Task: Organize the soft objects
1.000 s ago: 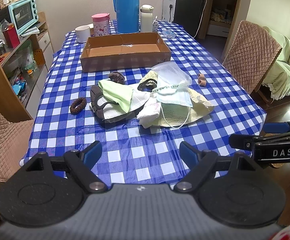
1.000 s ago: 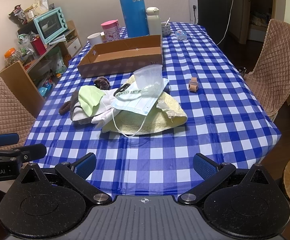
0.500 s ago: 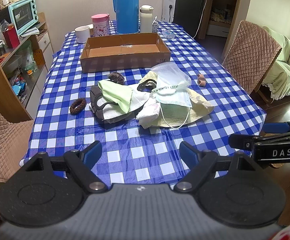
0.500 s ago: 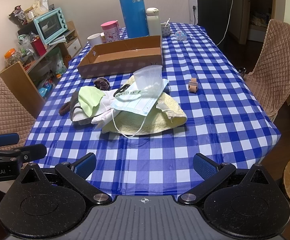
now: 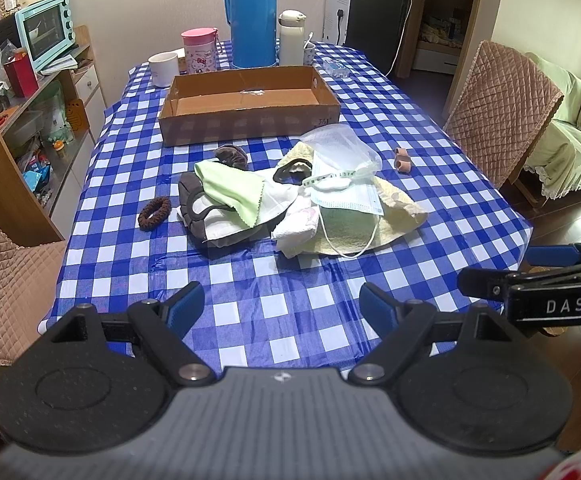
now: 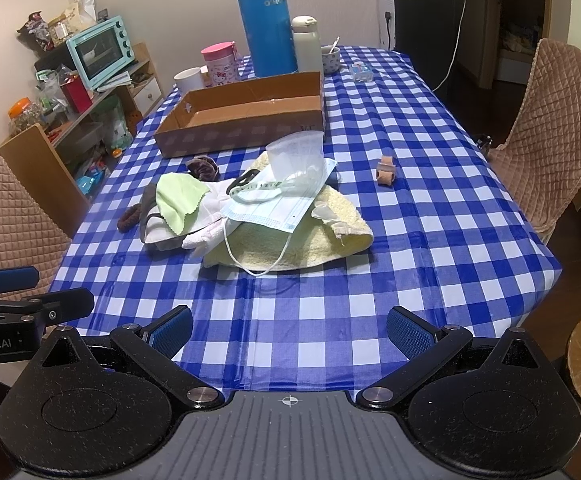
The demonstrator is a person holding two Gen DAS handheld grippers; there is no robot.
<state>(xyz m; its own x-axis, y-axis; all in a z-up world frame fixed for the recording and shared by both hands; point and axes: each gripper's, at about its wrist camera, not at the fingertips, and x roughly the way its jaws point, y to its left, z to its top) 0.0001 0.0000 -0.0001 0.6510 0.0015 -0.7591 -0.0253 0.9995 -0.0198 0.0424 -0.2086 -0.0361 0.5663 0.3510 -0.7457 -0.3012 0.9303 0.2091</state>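
Cloth things lie heaped in the middle of the table [image 5: 430, 184], on its blue-and-white checked cover: a pale yellow towel [image 6: 290, 240] at the bottom right, a light blue face mask [image 6: 278, 208] spread over it with its ear loop trailing toward the near edge, and a clear plastic bag [image 5: 342, 148] resting on top of the mask. To the left of these a green cloth [image 5: 230, 190] drapes over a dark grey and white piece [image 5: 206, 224], with a folded white cloth [image 5: 296, 228] between that and the towel. A brown hair tie [image 5: 154, 213] lies apart on the left of the heap, and a small beige roll [image 6: 385, 169] sits well apart on the right. Beyond the heap stands an open cardboard box [image 5: 250, 120], nothing visible inside it, and behind it a tall blue flask [image 5: 251, 16], a white bottle [image 6: 306, 46], a pink cup [image 5: 199, 51] and a white mug [image 5: 164, 69]. Both tools hover at the near edge of the table, well short of the heap: the left tool [image 5: 280, 306] has its jaws spread wide and grips nothing, and the right tool [image 6: 289, 332] is likewise spread wide, with nothing between its blue pads.
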